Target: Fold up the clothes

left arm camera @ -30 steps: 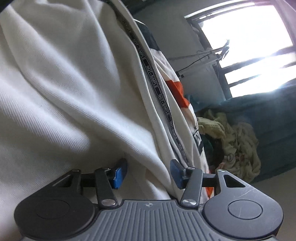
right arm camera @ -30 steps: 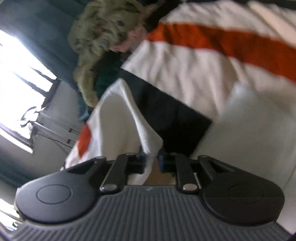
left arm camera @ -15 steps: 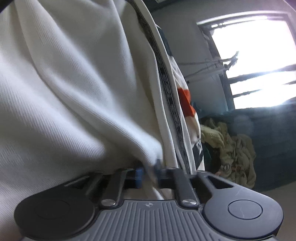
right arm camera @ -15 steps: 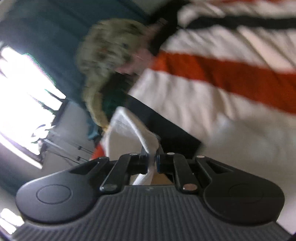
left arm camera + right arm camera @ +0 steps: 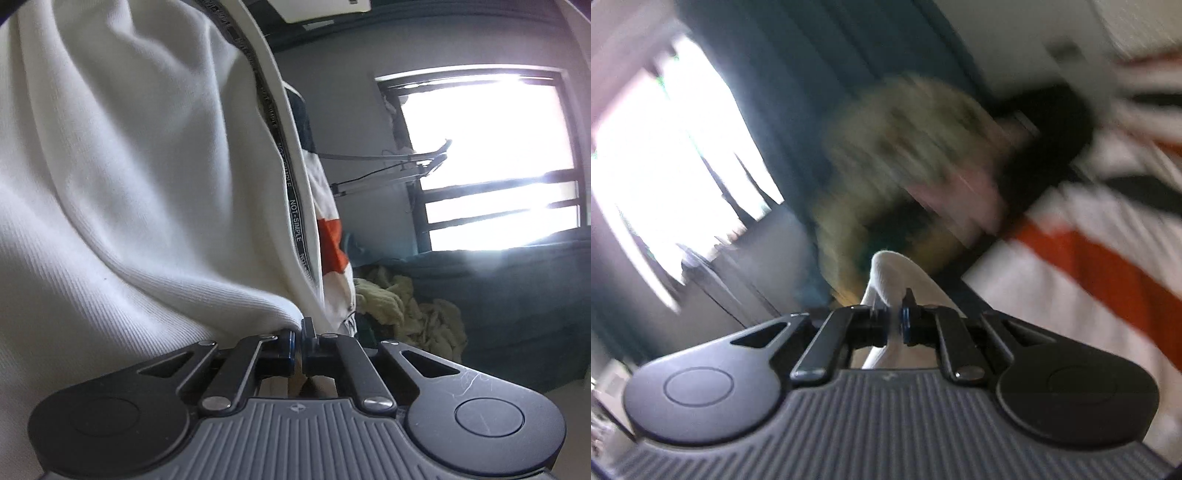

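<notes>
The white garment is a ribbed knit cloth, and it fills the left half of the left wrist view, hanging in soft folds close to the camera. A dark tape with the printed words "NOT-SIMPLE" runs along its edge from the top down toward the fingers. The left gripper has its jaws almost together, with only a thin gap, and a fold of the white cloth comes down exactly into this gap, so the gripper is pinching the garment at its lower edge. Behind the white cloth a part with an orange patch is visible. Further back lie a pile of yellowish clothes, a dark blue sofa and a bright window. In the right wrist view the picture is strongly blurred. The right gripper is also closed to a narrow slit, and a white corner of cloth stands up between its blue pads, held there. To the right of it a striped fabric with white, orange and black bands lies spread out. I cannot tell if this striped fabric and the held white corner are one piece. The yellowish pile appears as a smear above the fingers.
</notes>
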Action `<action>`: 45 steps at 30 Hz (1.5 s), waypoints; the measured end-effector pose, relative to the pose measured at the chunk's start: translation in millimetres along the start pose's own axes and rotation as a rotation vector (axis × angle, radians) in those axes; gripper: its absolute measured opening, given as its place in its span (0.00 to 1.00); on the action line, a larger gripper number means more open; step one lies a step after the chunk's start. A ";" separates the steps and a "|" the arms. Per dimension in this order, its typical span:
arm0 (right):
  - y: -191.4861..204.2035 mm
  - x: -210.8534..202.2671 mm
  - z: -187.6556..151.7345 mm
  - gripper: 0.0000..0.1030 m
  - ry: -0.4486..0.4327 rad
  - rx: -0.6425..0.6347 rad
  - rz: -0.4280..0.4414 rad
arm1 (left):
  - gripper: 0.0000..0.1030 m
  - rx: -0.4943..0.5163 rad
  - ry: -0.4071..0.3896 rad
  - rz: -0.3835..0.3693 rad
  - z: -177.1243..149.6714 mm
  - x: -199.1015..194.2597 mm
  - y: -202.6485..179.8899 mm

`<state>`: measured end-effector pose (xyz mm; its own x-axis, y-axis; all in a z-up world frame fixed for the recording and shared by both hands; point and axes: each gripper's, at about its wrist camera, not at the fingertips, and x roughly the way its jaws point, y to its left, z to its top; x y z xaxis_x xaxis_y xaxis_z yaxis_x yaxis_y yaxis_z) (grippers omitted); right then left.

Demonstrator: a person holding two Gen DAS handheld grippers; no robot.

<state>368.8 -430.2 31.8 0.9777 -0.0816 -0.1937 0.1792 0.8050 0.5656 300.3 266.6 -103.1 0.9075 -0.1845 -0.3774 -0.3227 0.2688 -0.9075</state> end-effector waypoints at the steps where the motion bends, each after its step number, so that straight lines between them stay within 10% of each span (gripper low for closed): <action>1: 3.9 -6.3 3.9 0.10 -0.039 -0.017 0.021 | 0.03 0.004 0.000 0.000 0.0 0.9 0.2; 4: -4.6 -18.6 -2.1 0.10 -0.058 -0.079 -0.005 | 0.03 0.079 0.003 0.035 -0.1 5.7 -1.6; 14: -175.4 -26.9 -133.5 0.11 0.451 0.137 -0.325 | 0.03 0.326 0.020 0.165 -5.3 19.3 -9.6; 24: -149.3 -57.3 -91.6 0.10 0.255 0.103 -0.180 | 0.03 0.377 -0.052 0.126 -26.2 -28.7 -28.4; 31: -174.0 -44.0 -94.1 0.12 0.367 0.200 -0.248 | 0.03 0.405 -0.047 0.135 -31.5 -46.3 -29.0; 35: -198.2 -40.9 -106.9 0.25 0.459 0.335 -0.344 | 0.03 0.380 -0.033 0.168 -28.5 -37.9 -24.4; 39: -193.9 -59.7 -97.0 0.46 0.354 0.327 -0.369 | 0.03 0.360 -0.016 0.197 -25.8 -30.2 -21.1; 45: -153.2 -58.6 -86.5 0.47 0.349 0.209 -0.200 | 0.03 0.364 -0.007 0.207 -27.9 -27.6 -23.8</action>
<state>274.5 -497.9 -112.9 0.8324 0.0083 -0.5541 0.4144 0.6544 0.6325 275.4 238.9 -76.2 0.8358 -0.0852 -0.5424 -0.3834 0.6165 -0.6877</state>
